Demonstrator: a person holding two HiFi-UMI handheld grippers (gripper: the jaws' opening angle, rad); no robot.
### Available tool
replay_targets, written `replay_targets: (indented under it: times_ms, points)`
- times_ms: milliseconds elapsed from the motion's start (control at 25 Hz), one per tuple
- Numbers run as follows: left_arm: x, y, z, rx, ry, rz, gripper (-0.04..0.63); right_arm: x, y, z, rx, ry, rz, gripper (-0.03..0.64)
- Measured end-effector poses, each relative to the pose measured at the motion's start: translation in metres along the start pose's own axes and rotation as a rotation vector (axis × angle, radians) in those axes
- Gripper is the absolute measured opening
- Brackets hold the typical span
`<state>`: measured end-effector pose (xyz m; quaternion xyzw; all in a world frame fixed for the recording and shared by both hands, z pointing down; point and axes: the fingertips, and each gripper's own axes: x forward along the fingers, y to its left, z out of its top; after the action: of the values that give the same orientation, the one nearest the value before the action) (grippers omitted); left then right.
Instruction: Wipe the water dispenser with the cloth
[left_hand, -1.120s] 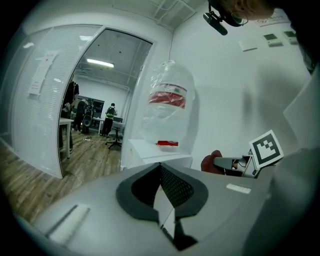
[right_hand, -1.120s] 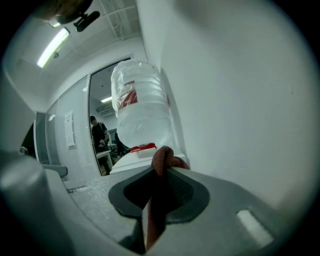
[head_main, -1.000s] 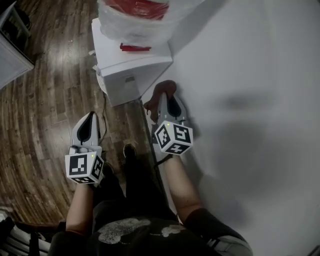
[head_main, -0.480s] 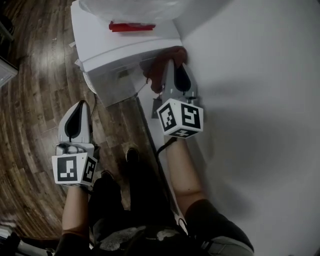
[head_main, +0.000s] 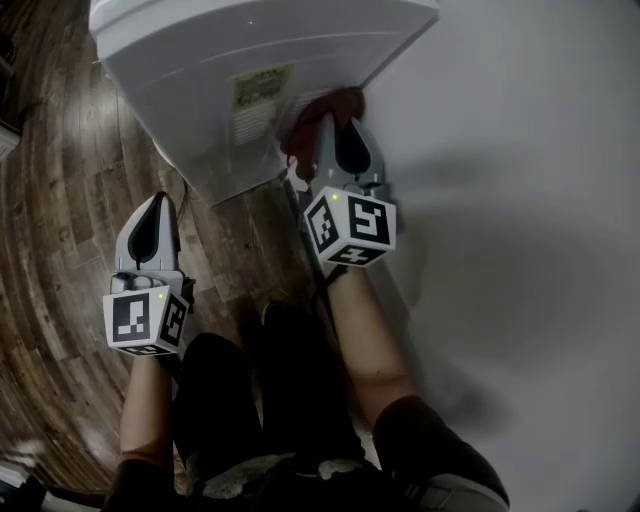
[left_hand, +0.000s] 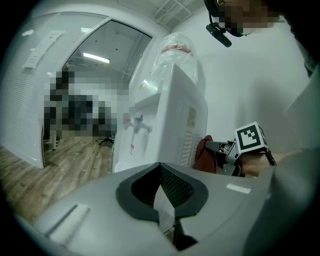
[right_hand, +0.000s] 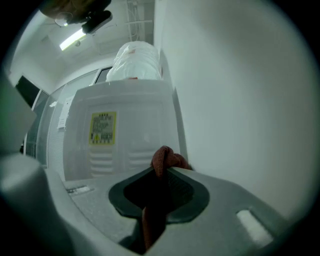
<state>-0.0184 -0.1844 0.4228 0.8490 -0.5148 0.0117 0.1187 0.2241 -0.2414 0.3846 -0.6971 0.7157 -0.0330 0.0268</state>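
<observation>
Left gripper view only: dispenser tap (left_hand: 136, 122)

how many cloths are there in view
1: a red cloth clamped in the right tongs, at the dispenser's back beside the wall. The left tongs are shut and empty. Others may be hidden.

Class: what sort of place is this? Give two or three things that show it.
Probably an office: a white water dispenser with a bottle on top stands beside a plain wall, on wood-look flooring, with a glass partition beyond.
</observation>
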Motion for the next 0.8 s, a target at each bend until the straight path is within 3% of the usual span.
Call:
replay_targets:
  times_ms: [400,800]
  points:
    - [0.033,0.043,-0.143,0.050,0.027,-0.041,0.019,0.014,-0.023,-0.191,0.037,0.112,0.011,0.041]
    - [0.052,0.070,-0.233,0.084,0.020,-0.069,0.018,0.014,-0.023,-0.349,-0.003,0.274,0.037,0.041]
